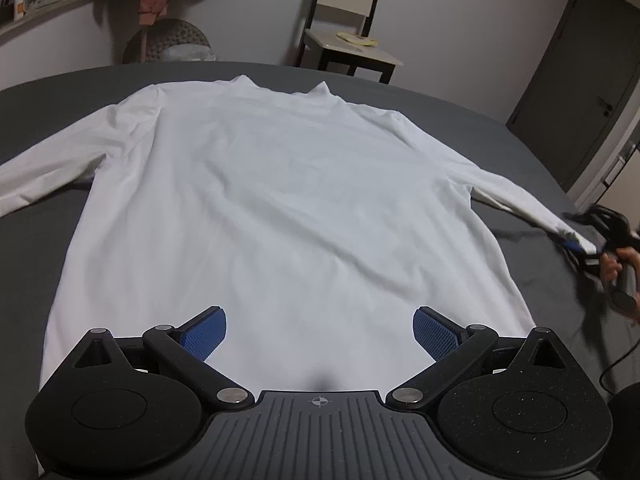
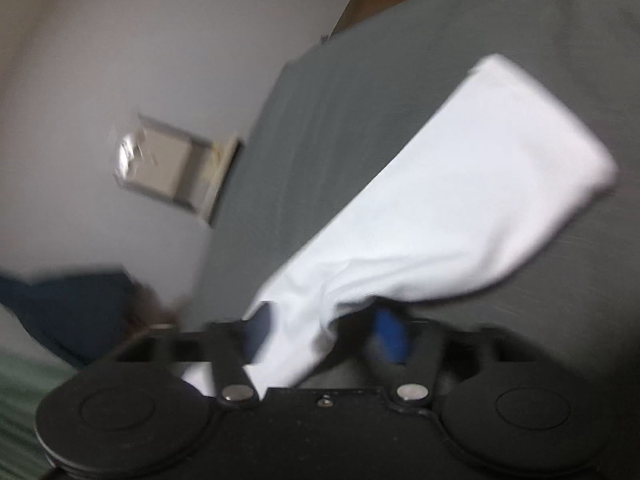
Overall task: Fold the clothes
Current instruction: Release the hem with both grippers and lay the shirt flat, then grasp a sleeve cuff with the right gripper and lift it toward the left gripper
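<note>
A white long-sleeved shirt lies flat on the grey bed, collar at the far end and both sleeves spread out. My left gripper hovers open over the shirt's near hem, with nothing between its blue pads. At the right edge of the left wrist view, a hand holds my right gripper, which is shut on the cuff of the right sleeve and lifts it off the bed. The blurred right wrist view shows that sleeve running out from between the right gripper fingers over the bed.
Beyond the far edge of the bed stand a small dark-framed side table and a round woven stool. A grey door is at the right. A black cable trails near the right gripper.
</note>
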